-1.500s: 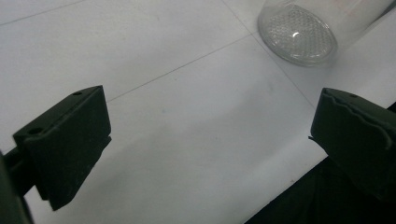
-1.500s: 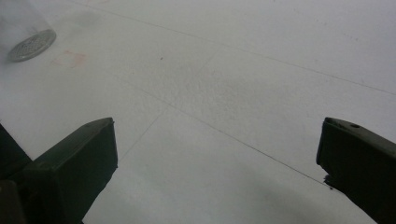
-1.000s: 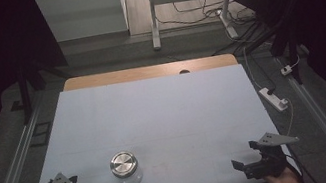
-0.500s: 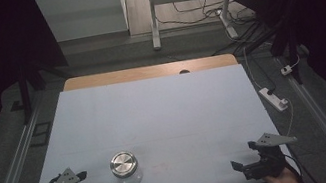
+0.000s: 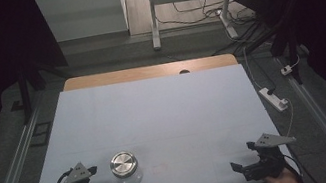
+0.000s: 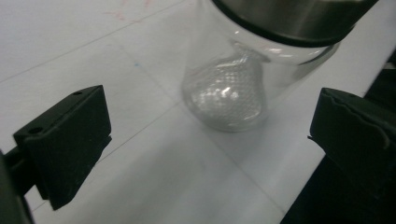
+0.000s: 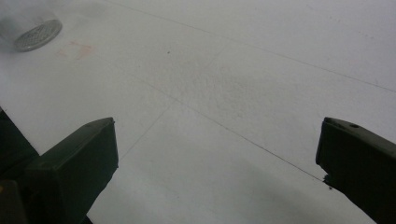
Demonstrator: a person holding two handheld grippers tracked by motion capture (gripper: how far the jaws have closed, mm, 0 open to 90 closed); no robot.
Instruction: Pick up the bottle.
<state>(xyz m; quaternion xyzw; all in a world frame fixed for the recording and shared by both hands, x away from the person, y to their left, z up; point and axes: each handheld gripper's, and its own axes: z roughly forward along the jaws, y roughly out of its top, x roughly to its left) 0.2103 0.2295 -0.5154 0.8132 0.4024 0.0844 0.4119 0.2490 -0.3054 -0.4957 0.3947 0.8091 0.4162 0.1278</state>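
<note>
A clear glass jar (image 5: 127, 174) with a round metal lid (image 5: 123, 163) stands upright near the front left of the white table (image 5: 170, 115). My left gripper (image 5: 103, 180) sits just left of it, jaws wide open and pointed at it. In the left gripper view the jar (image 6: 233, 88) stands a short way ahead, between the lines of the two jaws, its lid (image 6: 289, 18) at the top edge. My right gripper (image 5: 243, 156) rests open at the front right, far from the jar. Its own view catches the jar's base (image 7: 35, 30) at the far upper left.
A faint red mark (image 5: 158, 167) lies on the table right of the jar. A wooden strip (image 5: 147, 72) runs along the table's far edge. On the floor to the right lies a white power strip (image 5: 274, 98) with cables. The table's front edge is close under both grippers.
My left gripper has moved right, closing in on the jar. The jar and the right gripper have stayed put.
</note>
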